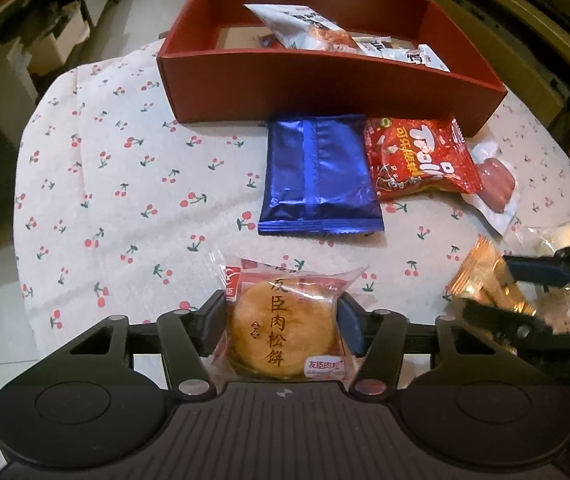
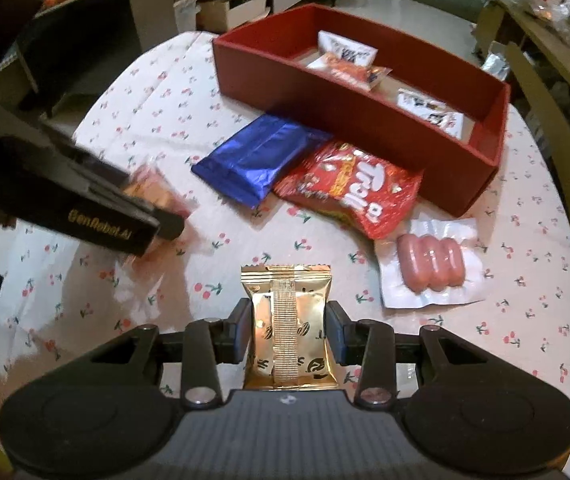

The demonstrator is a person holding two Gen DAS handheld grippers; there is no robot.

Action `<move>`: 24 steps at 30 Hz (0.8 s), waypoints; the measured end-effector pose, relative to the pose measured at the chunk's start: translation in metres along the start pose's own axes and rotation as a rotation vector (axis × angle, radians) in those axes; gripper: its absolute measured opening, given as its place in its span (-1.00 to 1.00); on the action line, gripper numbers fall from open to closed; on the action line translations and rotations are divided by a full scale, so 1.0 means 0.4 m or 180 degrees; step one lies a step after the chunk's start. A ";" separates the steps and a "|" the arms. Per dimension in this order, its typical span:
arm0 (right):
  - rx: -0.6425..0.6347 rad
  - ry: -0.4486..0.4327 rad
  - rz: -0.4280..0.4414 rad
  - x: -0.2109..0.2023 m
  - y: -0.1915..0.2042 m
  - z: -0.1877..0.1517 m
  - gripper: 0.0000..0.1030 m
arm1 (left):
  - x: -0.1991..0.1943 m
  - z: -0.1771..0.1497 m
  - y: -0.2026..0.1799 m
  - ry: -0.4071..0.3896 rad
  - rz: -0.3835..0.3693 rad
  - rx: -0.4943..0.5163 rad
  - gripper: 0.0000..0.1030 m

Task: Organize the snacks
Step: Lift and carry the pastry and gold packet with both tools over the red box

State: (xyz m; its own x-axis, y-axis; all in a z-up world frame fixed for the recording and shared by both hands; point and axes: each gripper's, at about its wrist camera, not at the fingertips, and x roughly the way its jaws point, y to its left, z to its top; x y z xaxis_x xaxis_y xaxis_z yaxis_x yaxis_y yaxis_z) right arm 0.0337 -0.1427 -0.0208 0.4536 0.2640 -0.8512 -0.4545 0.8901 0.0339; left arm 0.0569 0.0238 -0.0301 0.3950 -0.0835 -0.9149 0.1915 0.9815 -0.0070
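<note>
My left gripper [image 1: 283, 320] is shut on a clear-wrapped round pastry packet [image 1: 285, 332], its pads pressing both sides just above the cherry-print tablecloth [image 1: 125, 180]. My right gripper [image 2: 289, 332] is shut on a gold foil snack packet [image 2: 289, 320], seam side up. In the left wrist view the right gripper [image 1: 497, 292] and gold packet [image 1: 477, 276] sit at the right edge. In the right wrist view the left gripper [image 2: 161, 208] is blurred at the left. The red box [image 1: 325, 80] [image 2: 345, 112] at the back holds several packets.
In front of the box lie a blue foil packet [image 1: 319, 176] [image 2: 257, 160], a red Trolli bag [image 1: 417, 160] [image 2: 349, 188] and a sausage pack [image 1: 493, 188] [image 2: 431, 264]. A clear packet [image 1: 557, 240] lies at the right. Shelves and chairs surround the round table.
</note>
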 end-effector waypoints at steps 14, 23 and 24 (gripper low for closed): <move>0.0227 -0.0237 -0.0113 -0.029 -0.025 0.039 0.03 | -0.045 0.027 -0.013 -0.0220 -0.0166 -0.0070 0.25; 0.0390 -0.0391 -0.0191 -0.037 -0.055 0.086 0.03 | -0.057 0.080 -0.032 -0.0370 -0.0177 -0.0079 0.25; 0.0405 -0.0410 -0.0193 -0.038 -0.058 0.091 0.03 | -0.060 0.088 -0.036 -0.0392 -0.0187 -0.0074 0.25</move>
State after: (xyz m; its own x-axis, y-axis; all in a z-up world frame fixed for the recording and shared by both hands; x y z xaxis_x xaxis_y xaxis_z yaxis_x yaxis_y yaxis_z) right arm 0.0654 -0.1537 0.0104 0.5754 0.2467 -0.7798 -0.3265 0.9434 0.0575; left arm 0.0764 0.0058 0.0061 0.4912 -0.1602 -0.8562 0.1971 0.9779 -0.0699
